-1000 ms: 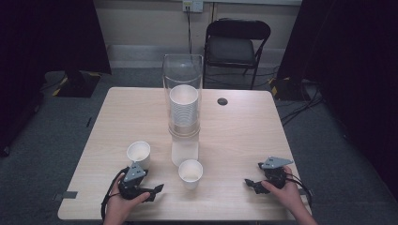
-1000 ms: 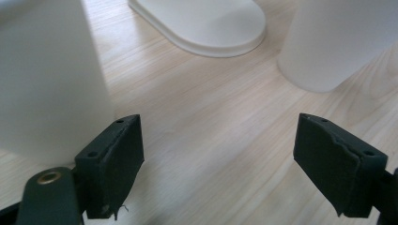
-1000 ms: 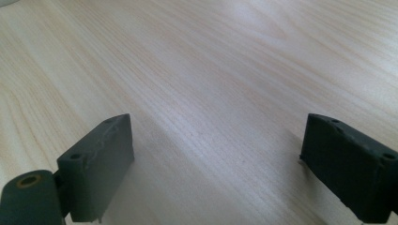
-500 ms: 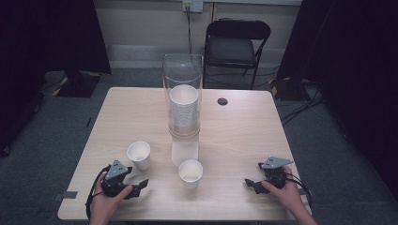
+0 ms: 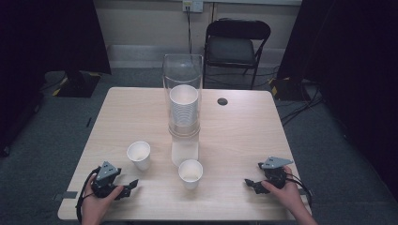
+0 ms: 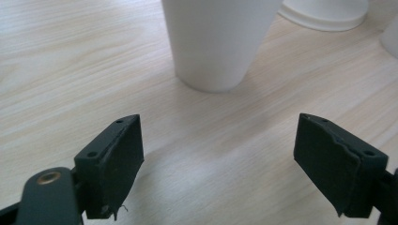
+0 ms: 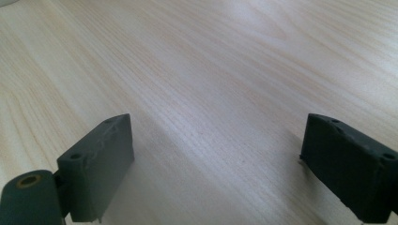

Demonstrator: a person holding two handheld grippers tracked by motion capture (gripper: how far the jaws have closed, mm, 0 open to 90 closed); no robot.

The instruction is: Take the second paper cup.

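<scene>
The left gripper (image 5: 123, 187) sits low at the near left corner of the table (image 5: 244, 122), held in the person's left hand (image 5: 96, 206), its jaws spread wide with nothing between them. In the left gripper view the two black pads (image 6: 117, 159) frame bare wood, and straight ahead, a little way off, stands the base of a white paper cup (image 6: 216, 42). From above, that is the left cup (image 5: 139, 155), upright and open-mouthed, just beyond and slightly right of the gripper.

Farther right stands a second cup (image 5: 190, 173), near the middle of the near edge. Behind both cups rises a tall clear dispenser tube (image 5: 183, 93) with a stack of white cups (image 5: 183, 110) inside it and one hanging out at its foot. The right gripper (image 5: 253, 183) rests at the near right, well apart from all the cups, its jaws also wide open over empty tabletop.

The step in hand looks like taking hold of the left cup. To do it well, I'd say slide the left gripper forward with the cup centred between the pads, staying level so neither pad clips the wall and tips it. Closing should be gentle, since thin paper will likely buckle; gripping below the rolled rim ought to hold best. The right gripper could stay where it is.
</scene>
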